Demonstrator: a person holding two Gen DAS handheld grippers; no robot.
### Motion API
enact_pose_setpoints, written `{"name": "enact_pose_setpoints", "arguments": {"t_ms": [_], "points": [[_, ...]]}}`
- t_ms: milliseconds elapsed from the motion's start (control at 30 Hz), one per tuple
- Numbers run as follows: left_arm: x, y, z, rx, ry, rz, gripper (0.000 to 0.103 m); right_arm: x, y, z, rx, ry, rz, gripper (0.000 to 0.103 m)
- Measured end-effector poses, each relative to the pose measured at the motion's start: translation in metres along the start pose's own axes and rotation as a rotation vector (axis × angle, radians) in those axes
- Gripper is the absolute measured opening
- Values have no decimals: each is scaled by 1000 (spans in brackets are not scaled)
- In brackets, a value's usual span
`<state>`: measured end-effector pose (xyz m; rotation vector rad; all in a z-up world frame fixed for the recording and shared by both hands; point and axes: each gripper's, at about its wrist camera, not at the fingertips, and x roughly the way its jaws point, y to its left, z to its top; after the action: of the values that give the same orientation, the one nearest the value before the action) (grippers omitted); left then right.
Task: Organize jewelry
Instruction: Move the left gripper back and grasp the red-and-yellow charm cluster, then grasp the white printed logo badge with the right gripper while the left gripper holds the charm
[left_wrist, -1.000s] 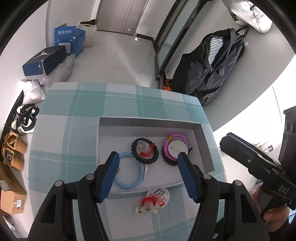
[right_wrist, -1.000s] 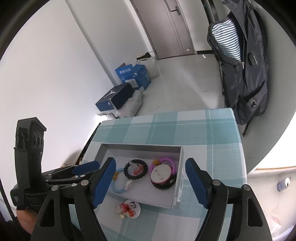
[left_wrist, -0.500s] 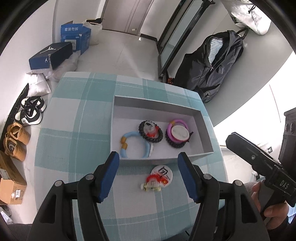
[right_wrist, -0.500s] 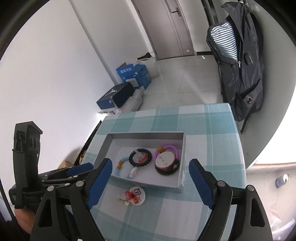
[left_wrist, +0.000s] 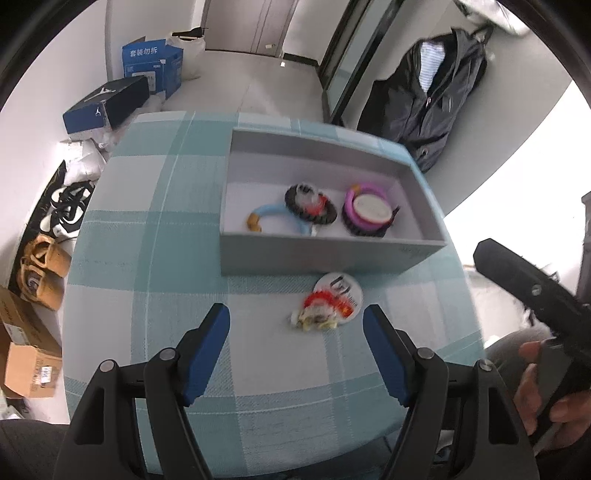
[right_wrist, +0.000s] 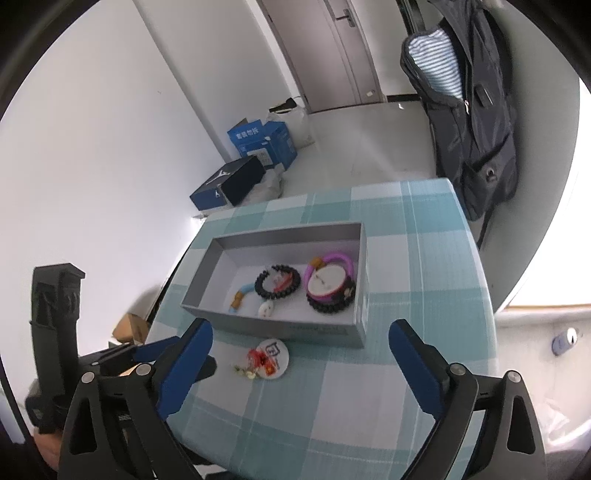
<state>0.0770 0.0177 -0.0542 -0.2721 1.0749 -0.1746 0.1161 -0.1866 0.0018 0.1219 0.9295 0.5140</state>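
A grey open box (left_wrist: 325, 254) (right_wrist: 354, 325) sits on the teal checked table. Inside lie a light blue bracelet (left_wrist: 275, 214) (right_wrist: 243, 290), a black beaded bracelet (left_wrist: 310, 205) (right_wrist: 277, 282), and a purple bracelet with a white disc on a black beaded ring (left_wrist: 367, 214) (right_wrist: 330, 286). In front of the box a red and white trinket (left_wrist: 319, 312) (right_wrist: 256, 362) lies against a white round badge (left_wrist: 341, 291) (right_wrist: 273, 356). My left gripper (left_wrist: 297, 354) is open and empty, just short of the trinket. My right gripper (right_wrist: 301, 373) is open and empty, above the table's near edge.
The teal checked tablecloth (left_wrist: 147, 229) covers a small table. On the floor to the left stand blue boxes (left_wrist: 151, 64), shoes (left_wrist: 66, 210) and cardboard boxes (left_wrist: 26, 358). A dark backpack (left_wrist: 436, 103) hangs at the back right.
Both grippers have pulled back from over the box toward the table's near edge. The left gripper now faces the trinket outside the box. The objects have not moved.
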Motion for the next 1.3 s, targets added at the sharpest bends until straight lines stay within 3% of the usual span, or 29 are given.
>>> {"name": "enact_pose_setpoints", "arguments": {"t_ms": [167,400,433,533,700,1000,1300], "points": [[8,-2,-6,24,5,25,71,6,-7,-15,22,29,-16,99],[13,-1,-3,34,9,-11,70,16,-18,-22,53,68,-31,99],[14,-3,-3,41,12,-16,67,17,-20,-23,61,72,-30,99],[17,-9,-1,74,27,-27,44,18,-22,-24,74,78,-32,99],[27,-15,-1,107,64,-37,28,18,-22,-25,75,79,-27,99],[26,-21,4,144,63,-50,15,22,-22,-24,83,83,-22,99],[25,-22,4,153,59,-49,15,23,-23,-24,86,81,-23,99]]}}
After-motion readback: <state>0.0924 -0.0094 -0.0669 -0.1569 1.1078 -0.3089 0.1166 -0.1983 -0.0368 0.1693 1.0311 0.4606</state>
